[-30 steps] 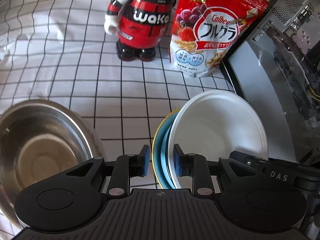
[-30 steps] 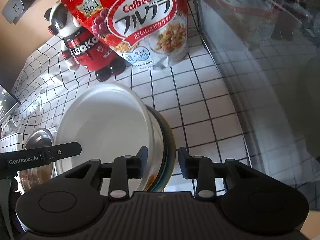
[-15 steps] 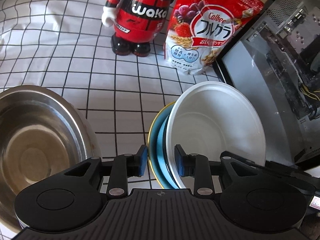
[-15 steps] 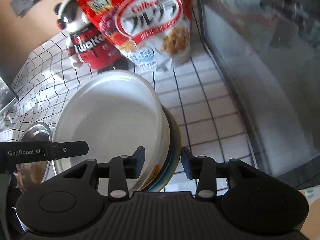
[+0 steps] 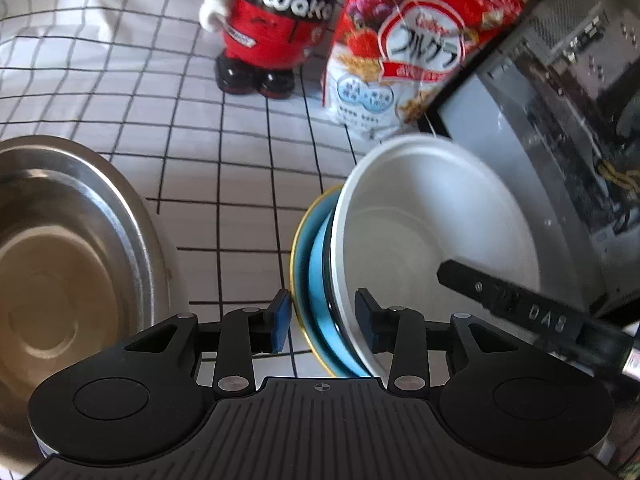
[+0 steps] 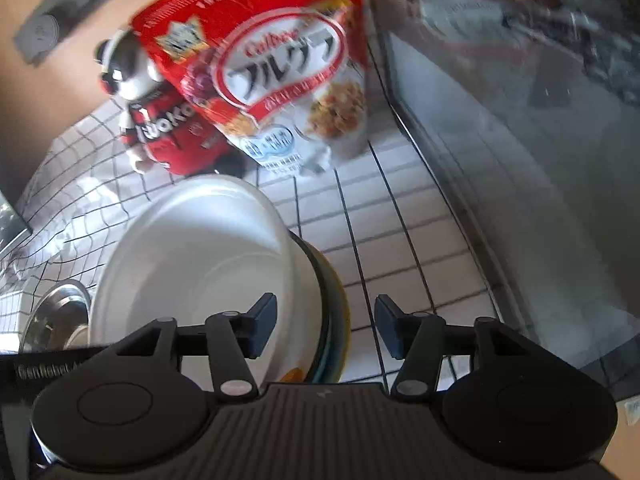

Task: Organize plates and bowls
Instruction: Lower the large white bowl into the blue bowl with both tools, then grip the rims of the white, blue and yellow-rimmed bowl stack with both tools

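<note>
A white bowl [image 5: 432, 232] sits in a blue bowl with a gold rim [image 5: 310, 256] on the checked cloth. My left gripper [image 5: 324, 322] is open, its jaws straddling the near-left rims of both bowls without pressing them. My right gripper [image 6: 326, 330] is open wide around the right rims of the white bowl [image 6: 200, 264] and the blue bowl [image 6: 338, 300]. A large steel bowl [image 5: 60, 248] stands to the left; it also shows in the right wrist view [image 6: 52, 316].
A red and white toy figure [image 5: 272, 20] and a red cereal bag [image 5: 404, 48] stand at the back. A computer case with a glass side [image 5: 560, 128] stands on the right, close to the bowls. The checked cloth [image 5: 120, 92] covers the table.
Both grippers have opened off the stacked bowls' rims; the right one opened wide. The stack now rests on the cloth, and both views have shifted slightly.
</note>
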Action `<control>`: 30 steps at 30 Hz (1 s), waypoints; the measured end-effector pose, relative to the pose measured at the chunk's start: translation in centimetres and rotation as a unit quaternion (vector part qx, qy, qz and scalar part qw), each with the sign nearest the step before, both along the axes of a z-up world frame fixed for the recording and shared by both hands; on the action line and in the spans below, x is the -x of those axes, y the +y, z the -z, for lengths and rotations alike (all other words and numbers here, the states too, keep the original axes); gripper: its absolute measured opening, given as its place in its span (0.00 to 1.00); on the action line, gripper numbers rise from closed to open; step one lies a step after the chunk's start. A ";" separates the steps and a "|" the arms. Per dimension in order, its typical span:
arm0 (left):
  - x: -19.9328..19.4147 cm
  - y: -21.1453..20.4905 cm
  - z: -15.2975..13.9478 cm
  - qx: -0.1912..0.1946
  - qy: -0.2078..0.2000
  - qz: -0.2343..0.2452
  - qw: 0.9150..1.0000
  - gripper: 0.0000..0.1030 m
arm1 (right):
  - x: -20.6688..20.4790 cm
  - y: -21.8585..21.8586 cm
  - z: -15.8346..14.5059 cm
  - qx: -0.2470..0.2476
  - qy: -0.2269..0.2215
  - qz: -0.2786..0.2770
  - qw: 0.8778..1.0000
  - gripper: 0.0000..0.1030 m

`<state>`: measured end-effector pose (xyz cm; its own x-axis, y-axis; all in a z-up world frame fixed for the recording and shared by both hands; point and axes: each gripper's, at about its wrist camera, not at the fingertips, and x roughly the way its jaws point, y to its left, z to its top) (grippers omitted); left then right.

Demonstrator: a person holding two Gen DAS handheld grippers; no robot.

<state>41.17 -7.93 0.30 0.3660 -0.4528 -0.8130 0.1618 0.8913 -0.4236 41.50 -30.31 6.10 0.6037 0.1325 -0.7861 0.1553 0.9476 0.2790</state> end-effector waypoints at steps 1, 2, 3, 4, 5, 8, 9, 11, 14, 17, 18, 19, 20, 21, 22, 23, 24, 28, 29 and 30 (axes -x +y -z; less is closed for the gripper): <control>-0.2 0.0 0.3 0.003 0.005 0.008 1.000 0.39 | -0.1 -0.1 0.3 -0.013 0.006 0.006 1.000 0.57; -0.3 -0.1 0.6 0.007 0.009 0.016 1.000 0.39 | -0.2 -0.1 0.6 -0.024 0.013 0.012 1.000 0.57; -0.6 -0.1 0.9 0.015 0.014 0.026 0.999 0.38 | -0.3 -0.1 0.8 -0.037 0.020 0.018 0.999 0.57; -0.7 -0.1 1.1 0.021 0.018 0.033 0.999 0.39 | -0.3 -0.1 1.1 -0.053 0.025 0.024 0.998 0.57; -0.8 -0.2 1.3 0.022 0.020 0.038 0.999 0.40 | -0.3 -0.1 1.5 -0.068 0.030 0.032 0.997 0.57; -1.4 -0.8 1.4 0.013 0.019 0.062 0.998 0.42 | -0.3 0.5 2.1 -0.090 0.039 0.045 0.994 0.57; -1.6 -1.0 1.5 0.009 0.020 0.069 0.997 0.42 | -0.1 0.7 2.1 -0.095 0.035 0.049 0.994 0.58; -1.8 -1.3 1.5 0.002 0.020 0.083 0.996 0.44 | -0.1 0.5 2.2 -0.104 0.032 0.054 0.993 0.59; -2.1 -1.5 1.7 0.004 0.026 0.083 0.996 0.45 | -0.2 0.0 2.4 -0.119 0.031 0.050 0.991 0.59; -2.2 -1.6 1.8 0.004 0.027 0.071 0.997 0.48 | -0.5 -0.2 2.5 -0.123 0.030 0.023 0.992 0.61; -2.0 -1.7 1.8 0.001 0.022 0.069 0.997 0.48 | -0.4 -0.4 2.6 -0.129 0.026 0.018 0.991 0.61; -1.7 -1.7 1.7 0.000 0.015 0.063 0.998 0.48 | -0.3 -0.5 2.7 -0.134 0.022 0.012 0.991 0.61; -1.4 -1.7 1.8 0.000 0.006 0.057 0.998 0.50 | -0.3 -0.5 2.7 -0.136 0.019 0.007 0.991 0.62; -1.0 -1.9 1.8 -0.003 -0.003 0.051 0.999 0.50 | -0.3 -0.4 2.7 -0.134 0.018 0.002 0.991 0.63; -0.6 -2.0 1.7 -0.008 -0.012 0.048 0.999 0.52 | -0.2 -0.4 2.6 -0.131 0.018 -0.004 0.991 0.63; -0.4 -2.1 1.7 -0.011 -0.015 0.046 0.999 0.53 | -0.2 -0.3 2.6 -0.131 0.017 -0.011 0.991 0.63; -0.1 -2.1 1.6 -0.013 -0.015 0.042 0.999 0.53 | -0.1 -0.3 2.6 -0.131 0.016 -0.018 0.991 0.64; 1.5 -1.3 1.4 -0.017 -0.007 0.036 0.999 0.53 | 0.7 0.4 2.5 -0.130 0.024 -0.054 0.990 0.64; 1.9 -1.1 1.4 -0.018 -0.004 0.035 0.999 0.53 | 1.2 0.6 2.5 -0.132 0.027 -0.061 0.989 0.64; 2.5 -0.7 1.4 -0.018 -0.003 0.034 0.999 0.53 | 1.7 0.7 2.5 -0.136 0.028 -0.068 0.988 0.64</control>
